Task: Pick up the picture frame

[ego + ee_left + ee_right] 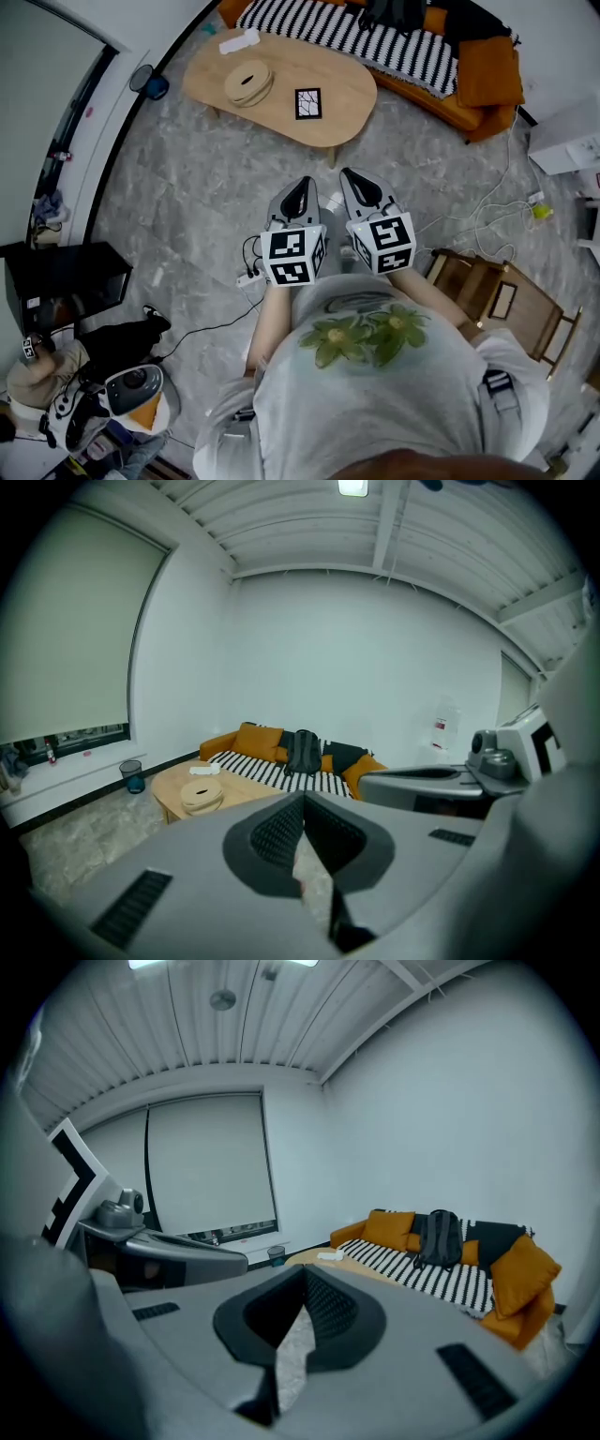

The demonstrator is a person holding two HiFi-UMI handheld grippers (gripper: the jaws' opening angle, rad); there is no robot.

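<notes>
Head view: the left gripper [303, 184] and the right gripper [350, 175] were held side by side in front of the person's chest, above the grey floor [187, 187], both pointed toward the oval wooden table [349, 92]. The picture frame [307, 103] was noted lying flat on the tabletop, well apart from both grippers, just beside a stack of round wooden discs [248, 82]; a white item [239, 41] lay near the table's far edge. An orange sofa [483, 80] with a striped cover [375, 42] was recorded behind the table, a blue bin [150, 82] by the wall and a wooden chair [497, 295] at the person's right. Left gripper view: the jaws were seen pressed together with nothing between them. The table, the discs, the bin and a dark backpack [303, 752] on the sofa were visible beyond the tips; the frame could not be made out here. The right gripper's body was seen at the right edge. Right gripper view: the jaws were likewise closed and empty. The sofa, the backpack and the table's far end with the white item were visible past the tips, and the left gripper's body was seen at the left.
</notes>
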